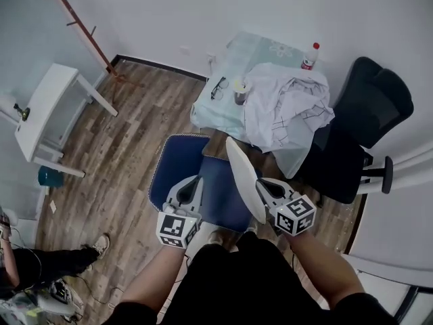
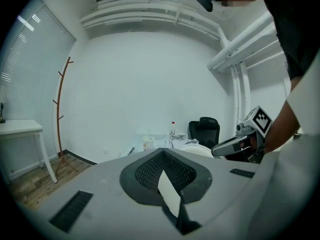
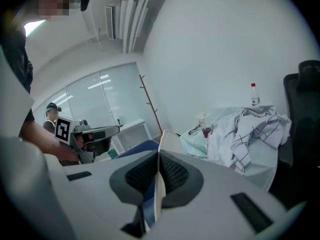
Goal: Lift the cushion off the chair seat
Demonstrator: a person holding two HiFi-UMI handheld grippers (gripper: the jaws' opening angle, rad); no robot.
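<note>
The cushion (image 1: 181, 168) is blue on top and white underneath, and hangs in front of me between both grippers, its right side folded up so the white face (image 1: 243, 178) shows. My left gripper (image 1: 196, 181) is shut on its left part; a white strip of cushion (image 2: 169, 194) is pinched between the closed jaws (image 2: 163, 153). My right gripper (image 1: 261, 182) is shut on the upturned right edge, and blue and white cushion fabric (image 3: 162, 139) runs out past its tips (image 3: 159, 155). The chair seat is hidden under the cushion.
Just beyond the cushion stands a table (image 1: 210, 110) with a pale cloth, a crumpled white shirt (image 1: 284, 107), a bottle (image 1: 310, 56), glasses and a cup. A black office chair (image 1: 365, 114) is at right, a white desk (image 1: 47, 103) at left, another person's legs (image 1: 61, 256) lower left.
</note>
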